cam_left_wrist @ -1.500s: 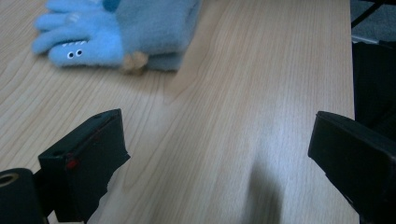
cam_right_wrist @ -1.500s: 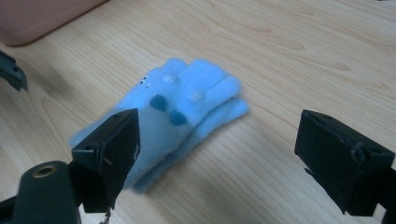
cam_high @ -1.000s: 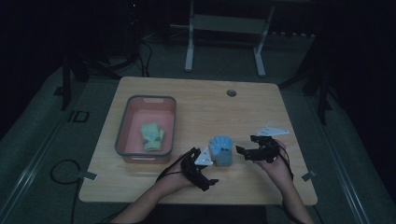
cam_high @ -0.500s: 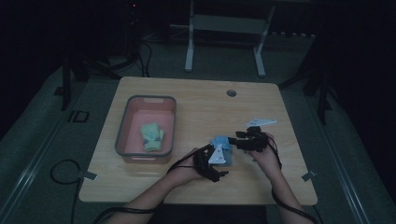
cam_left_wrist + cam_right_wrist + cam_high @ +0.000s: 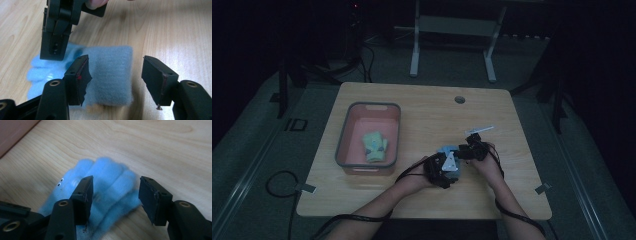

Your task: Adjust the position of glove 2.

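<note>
High view: both grippers meet over the blue glove (image 5: 451, 159) lying on the table (image 5: 422, 107) right of the bin (image 5: 346, 142). Left gripper (image 5: 115, 75) and right gripper (image 5: 115, 195) have just been narrowing, jaws half-open, astride its cuff and fingers, neither yet pinching. Next, probably: close fully, lift together.
</note>
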Tool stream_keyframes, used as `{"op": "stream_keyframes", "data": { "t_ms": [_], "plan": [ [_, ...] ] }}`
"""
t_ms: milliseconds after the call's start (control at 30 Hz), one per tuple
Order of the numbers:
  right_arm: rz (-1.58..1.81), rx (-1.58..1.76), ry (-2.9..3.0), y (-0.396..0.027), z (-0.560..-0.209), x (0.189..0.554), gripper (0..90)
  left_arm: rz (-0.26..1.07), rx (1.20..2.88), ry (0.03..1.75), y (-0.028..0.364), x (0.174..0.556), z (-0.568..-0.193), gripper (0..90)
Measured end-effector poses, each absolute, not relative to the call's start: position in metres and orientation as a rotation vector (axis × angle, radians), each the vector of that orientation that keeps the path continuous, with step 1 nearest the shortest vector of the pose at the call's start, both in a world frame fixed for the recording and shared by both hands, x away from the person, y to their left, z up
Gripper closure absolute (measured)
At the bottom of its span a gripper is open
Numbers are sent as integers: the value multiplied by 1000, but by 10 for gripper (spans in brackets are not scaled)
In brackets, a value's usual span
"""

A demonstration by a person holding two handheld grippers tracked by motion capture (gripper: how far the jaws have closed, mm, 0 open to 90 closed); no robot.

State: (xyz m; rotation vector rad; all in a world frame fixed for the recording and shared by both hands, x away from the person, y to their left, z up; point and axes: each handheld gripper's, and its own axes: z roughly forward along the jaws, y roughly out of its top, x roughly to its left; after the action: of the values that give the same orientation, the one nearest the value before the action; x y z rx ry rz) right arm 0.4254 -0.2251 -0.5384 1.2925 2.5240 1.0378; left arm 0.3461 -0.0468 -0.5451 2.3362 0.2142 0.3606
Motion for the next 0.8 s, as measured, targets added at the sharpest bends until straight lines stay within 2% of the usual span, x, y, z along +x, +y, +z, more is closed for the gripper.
{"op": "stream_keyframes", "data": {
  "t_ms": [67,133,200,367,400,433,533,600,700,800],
  "plan": [
    [998,1298,2521,-224,-543,425,374,359,2355,208,-49,347,-548,411],
    [978,1291,2519,-223,-546,424,354,368,2366,201,-51,346,-551,418],
    [972,1291,2515,-223,-546,424,353,402,2379,199,-53,345,-554,426],
    [910,1231,2524,-216,-545,420,389,450,2390,214,-55,345,-556,560],
    [910,1225,2530,-215,-545,419,400,449,2385,222,-55,346,-556,560],
    [931,1207,2541,-215,-545,417,479,451,2386,219,-54,347,-556,613],
    [976,1197,2566,-215,-546,416,594,435,2388,219,-52,349,-555,671],
    [992,1196,2572,-216,-547,416,610,422,2391,229,-52,350,-554,684],
    [1021,1205,2578,-214,-548,416,705,417,2401,231,-52,351,-552,721],
    [1017,1200,2583,-212,-548,415,749,404,2409,236,-52,352,-551,732]
  ]
}}
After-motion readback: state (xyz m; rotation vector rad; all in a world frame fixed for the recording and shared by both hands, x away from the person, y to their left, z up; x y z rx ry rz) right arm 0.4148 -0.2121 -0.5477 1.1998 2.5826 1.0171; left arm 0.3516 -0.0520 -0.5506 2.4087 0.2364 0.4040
